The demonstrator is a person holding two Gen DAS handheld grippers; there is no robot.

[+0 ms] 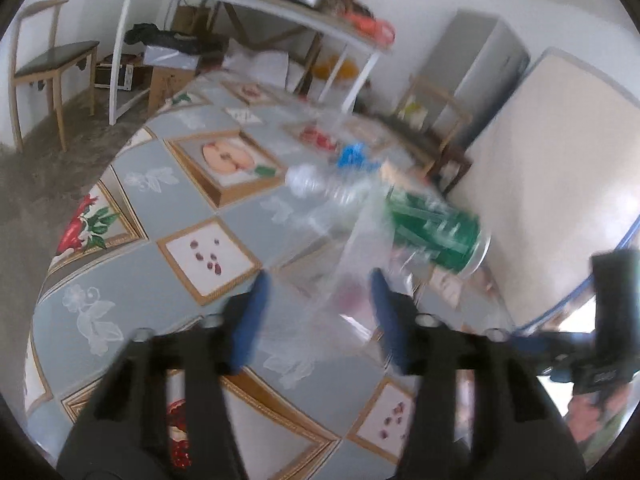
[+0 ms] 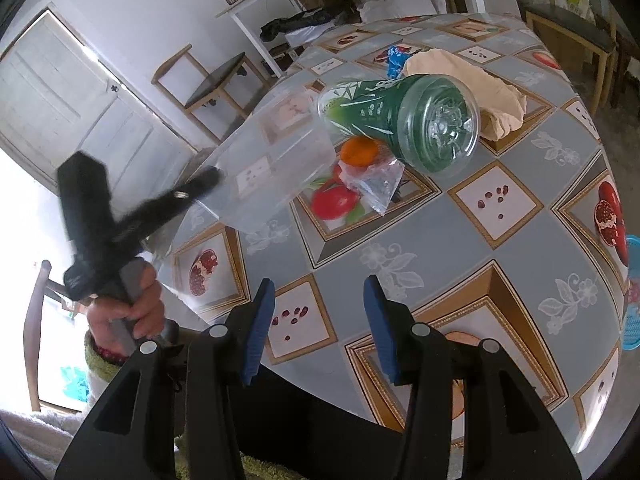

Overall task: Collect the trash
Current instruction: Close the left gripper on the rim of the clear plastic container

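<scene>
A clear plastic bag (image 2: 272,160) hangs in the air over the table, with a green labelled plastic bottle (image 2: 404,120) at its mouth, base toward the right wrist camera. In the left wrist view the bag (image 1: 352,264) runs between the jaws of my left gripper (image 1: 320,312), whose blue pads stand apart; the green bottle (image 1: 436,228) and a clear crushed bottle (image 1: 324,184) lie beyond it. The left gripper also shows in the right wrist view (image 2: 200,184), blurred, at the bag's edge. My right gripper (image 2: 320,320) is open and empty over the table's near edge.
The table wears a grey fruit-print cloth (image 2: 460,248). On it lie an orange fruit (image 2: 358,150), a small crumpled clear bag (image 2: 376,184), a beige cloth (image 2: 472,88), a blue wrapper (image 2: 396,58) and a blue dish (image 2: 632,292). Chairs and a white shelf stand behind.
</scene>
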